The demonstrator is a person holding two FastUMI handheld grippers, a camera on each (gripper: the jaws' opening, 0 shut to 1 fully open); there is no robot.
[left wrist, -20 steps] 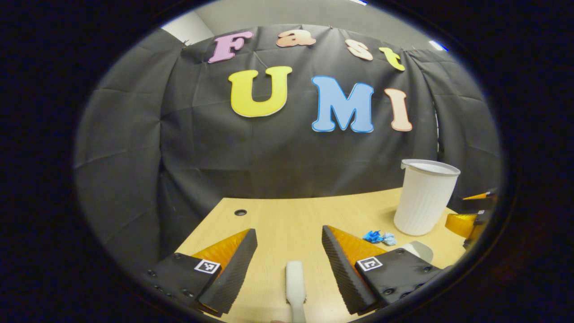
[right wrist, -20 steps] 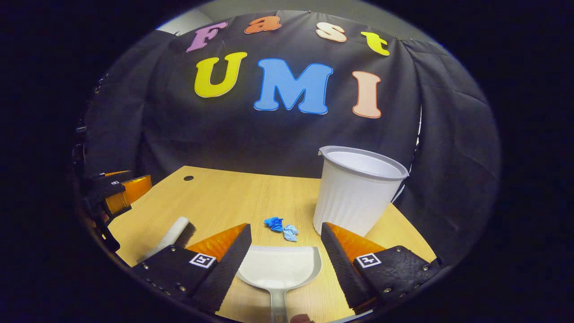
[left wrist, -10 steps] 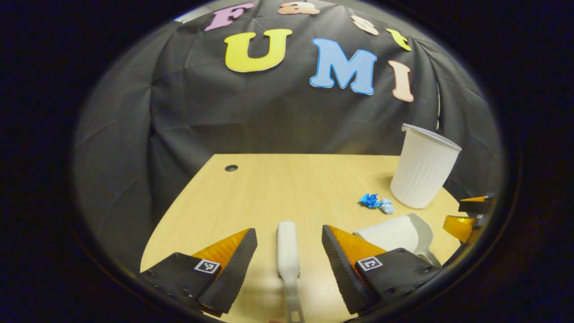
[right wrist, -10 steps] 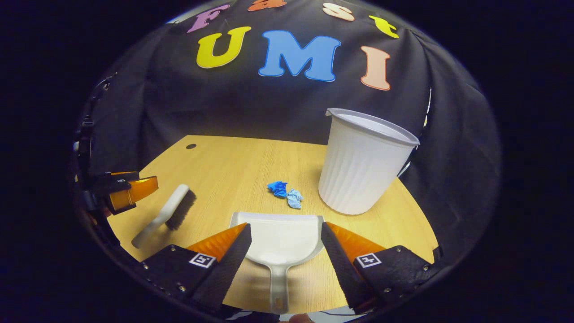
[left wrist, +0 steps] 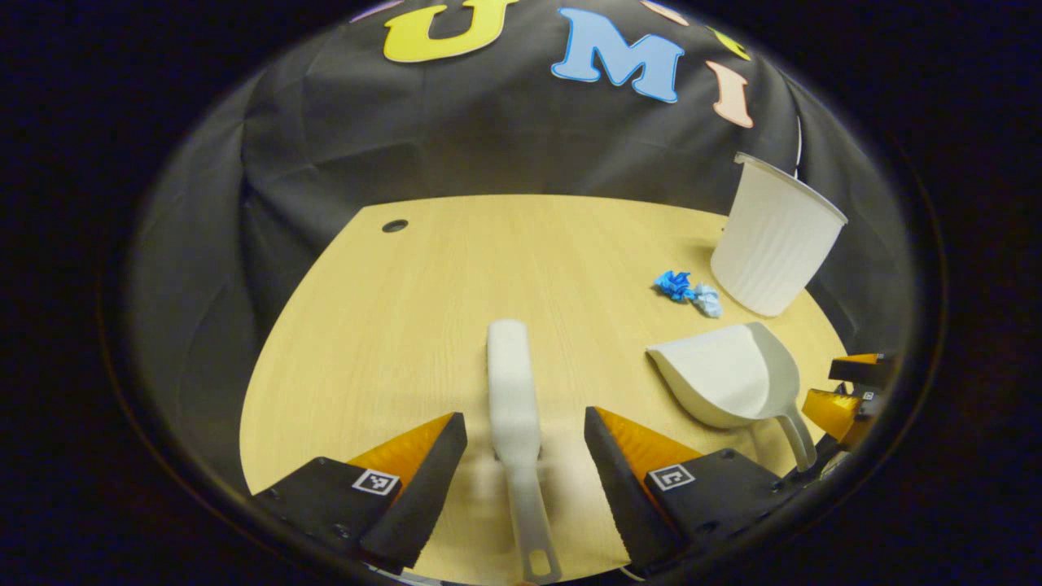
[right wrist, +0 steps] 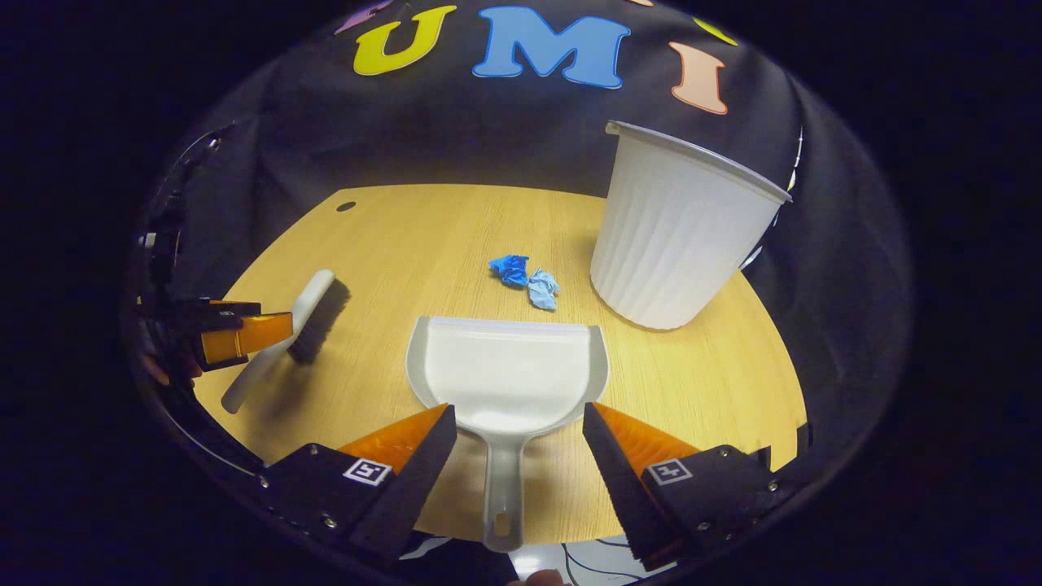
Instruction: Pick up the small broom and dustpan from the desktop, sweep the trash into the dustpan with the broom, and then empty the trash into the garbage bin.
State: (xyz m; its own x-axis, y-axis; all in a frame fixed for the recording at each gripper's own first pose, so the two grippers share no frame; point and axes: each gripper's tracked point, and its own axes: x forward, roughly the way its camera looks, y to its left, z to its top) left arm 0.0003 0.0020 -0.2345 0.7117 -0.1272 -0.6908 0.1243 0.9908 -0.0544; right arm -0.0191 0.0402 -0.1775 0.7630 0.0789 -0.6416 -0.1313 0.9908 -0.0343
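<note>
Both tongs stand open: your left tongs (left wrist: 525,456) straddle the broom (left wrist: 513,407) handle, right tongs (right wrist: 517,452) the dustpan (right wrist: 506,378) handle, both flat on the bench (right wrist: 423,236). Risk: closing off-centre skids a handle away. Trash (right wrist: 525,281) sits beside the bin (right wrist: 680,236).

Right gripper (right wrist: 518,443) fingers spread wide, straddling the dustpan (right wrist: 509,378) handle on the table (right wrist: 407,236).
</note>
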